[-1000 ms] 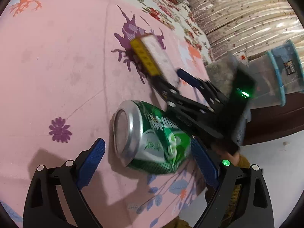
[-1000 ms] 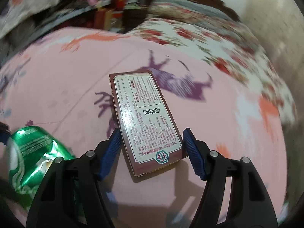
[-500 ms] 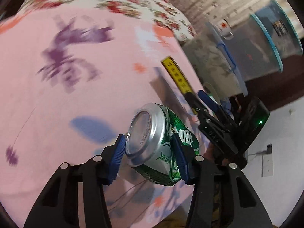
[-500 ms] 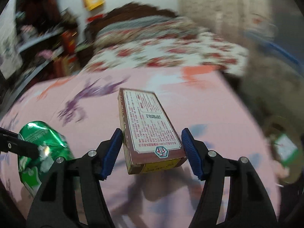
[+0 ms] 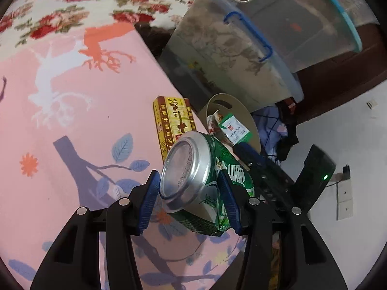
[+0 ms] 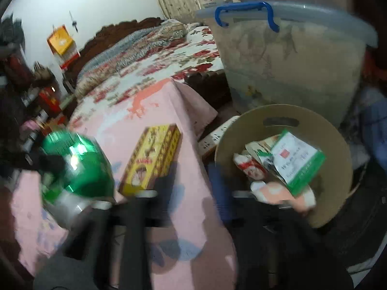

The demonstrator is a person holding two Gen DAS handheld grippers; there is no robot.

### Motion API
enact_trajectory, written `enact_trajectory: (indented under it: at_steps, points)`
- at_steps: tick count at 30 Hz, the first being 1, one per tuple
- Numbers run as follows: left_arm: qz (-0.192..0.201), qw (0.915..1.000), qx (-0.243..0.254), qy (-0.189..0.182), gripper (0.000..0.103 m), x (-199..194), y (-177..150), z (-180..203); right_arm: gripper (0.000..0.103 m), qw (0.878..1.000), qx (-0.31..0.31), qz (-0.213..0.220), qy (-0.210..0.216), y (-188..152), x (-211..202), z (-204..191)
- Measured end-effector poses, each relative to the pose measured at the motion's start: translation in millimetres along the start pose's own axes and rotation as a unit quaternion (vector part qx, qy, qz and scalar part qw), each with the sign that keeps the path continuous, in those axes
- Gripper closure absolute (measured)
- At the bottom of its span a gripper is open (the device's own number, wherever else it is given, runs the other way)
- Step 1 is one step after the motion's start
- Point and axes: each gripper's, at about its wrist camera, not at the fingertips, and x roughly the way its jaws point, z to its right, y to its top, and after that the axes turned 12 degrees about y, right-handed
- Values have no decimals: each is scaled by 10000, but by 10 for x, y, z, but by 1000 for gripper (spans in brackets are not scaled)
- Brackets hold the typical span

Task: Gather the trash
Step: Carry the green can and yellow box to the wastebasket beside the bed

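1. The green can [image 5: 205,183] sits between the blue pads of the left gripper [image 5: 191,200], which press on both its sides and hold it above the pink bedspread [image 5: 60,125].
2. The yellow box [image 6: 152,159] is free of the right gripper [image 6: 191,188]; its jaws are opening, nothing between them.
3. The box is near the bed edge, beside the round bin [image 6: 338,140] of wrappers.

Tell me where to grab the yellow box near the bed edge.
Pinch across its narrow width near the close short end, coming in along its length from that end. The yellow box seems to lie flat on the pink cover, long sides free.
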Motion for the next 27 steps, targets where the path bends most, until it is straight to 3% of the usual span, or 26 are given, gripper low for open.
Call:
enact_trajectory:
  at_steps: [1,3,6,9,11,12,13,14,18,21,27]
  points:
    - [55,10000,-31,-9,56,-15,26,-26,10,9997,136,101,185,41,-20,58]
    - [220,9997,-60,24,56,-87,87,-87,11,9996,45,1,271,122,84,8]
    - [474,9982,-333,181,55,-314,99,-384,14,9972,-610,-319,-292,133,354,-266]
    - [737,9947,-653,292,55,-582,68,-723,14,9928,-941,-636,-372,39,630,-551]
    - [831,9926,-805,362,56,-695,71,-893,14,9857,-1262,-860,-715,-38,854,-744]
    - [823,9924,-836,373,56,-711,79,-920,23,9795,-1462,-968,-990,-72,950,-800]
    - [787,9926,-841,373,56,-703,96,-933,37,9719,-1681,-1103,-1227,-119,1046,-842]
    - [752,9934,-786,359,56,-681,121,-906,38,9700,-1749,-1105,-1278,-144,1074,-845]
    - [587,9968,-482,260,56,-451,240,-629,40,9841,-1265,-772,-980,-77,807,-632]
    - [417,9989,-214,60,56,-141,409,-257,40,9872,-802,-209,-1361,82,390,-270]
    - [33,9988,427,-220,56,665,785,724,40,9809,121,219,-1931,271,-156,661]
